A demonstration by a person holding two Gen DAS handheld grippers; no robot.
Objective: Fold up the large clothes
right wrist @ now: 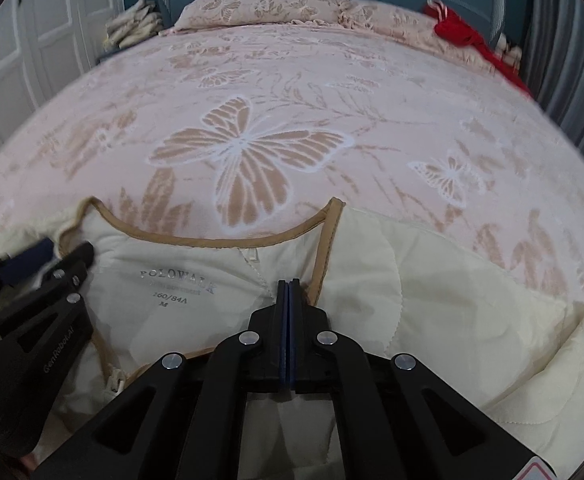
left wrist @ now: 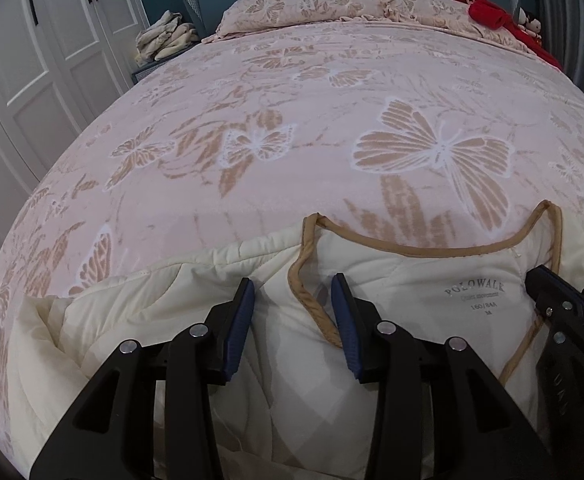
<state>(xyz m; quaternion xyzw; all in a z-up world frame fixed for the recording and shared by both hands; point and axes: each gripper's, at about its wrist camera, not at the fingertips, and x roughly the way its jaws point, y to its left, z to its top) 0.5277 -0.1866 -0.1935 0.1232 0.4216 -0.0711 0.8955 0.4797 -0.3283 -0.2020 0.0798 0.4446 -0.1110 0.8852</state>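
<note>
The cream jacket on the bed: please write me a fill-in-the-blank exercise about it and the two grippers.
1. The cream jacket lies on a pink blanket patterned with ____.
2. The size letter printed inside the collar is ____.
3. The right gripper has its jaws ____.
4. The left gripper has its jaws ____.

Missing words: butterflies; M; shut; open

A bed (left wrist: 292,140) in a pink butterfly-patterned cover carries a cream quilted jacket (left wrist: 411,280) at its near edge, two matching pillows (left wrist: 299,8) and red cloth (left wrist: 487,14) at the head

Bare bedspread (left wrist: 292,120) beyond jacket (left wrist: 431,280)
</note>
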